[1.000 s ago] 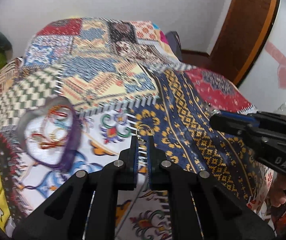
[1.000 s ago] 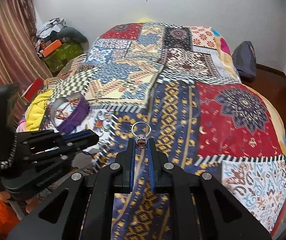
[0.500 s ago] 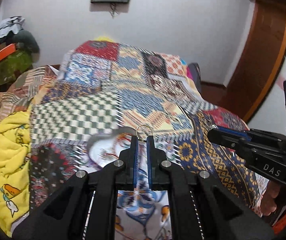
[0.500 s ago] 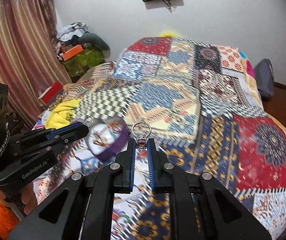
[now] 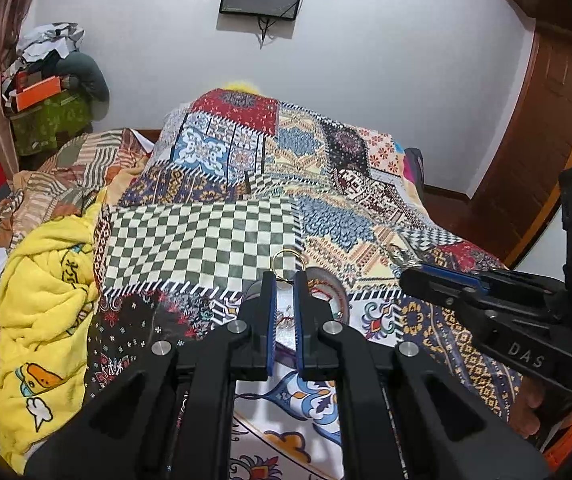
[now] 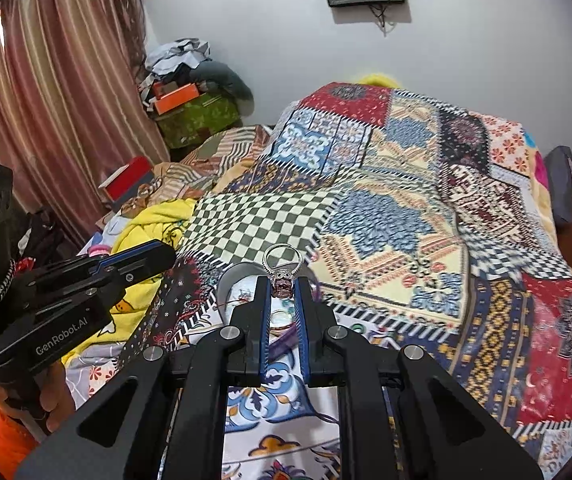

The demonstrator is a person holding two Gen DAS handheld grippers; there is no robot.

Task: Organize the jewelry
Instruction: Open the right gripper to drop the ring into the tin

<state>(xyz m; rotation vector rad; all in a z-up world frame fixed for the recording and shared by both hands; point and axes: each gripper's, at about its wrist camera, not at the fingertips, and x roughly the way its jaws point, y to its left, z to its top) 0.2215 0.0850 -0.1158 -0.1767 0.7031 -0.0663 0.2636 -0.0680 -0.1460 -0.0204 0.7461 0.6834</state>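
Now left gripper (image 5: 284,280) is clenching thin gold ring (image 5: 288,261); right gripper (image 6: 282,286) is clenching silver ring w/ dark-red stone (image 6: 281,270), both above patchwork bedspread (image 6: 426,208).

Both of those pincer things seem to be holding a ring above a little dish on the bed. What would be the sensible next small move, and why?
Probably lower the right hand-held gripper toward the round dish and only then open it. It is shut on a silver ring with a dark stone, and the dish lies just below and behind its tips. The left hand-held gripper grips a plain gold ring, so it could follow.
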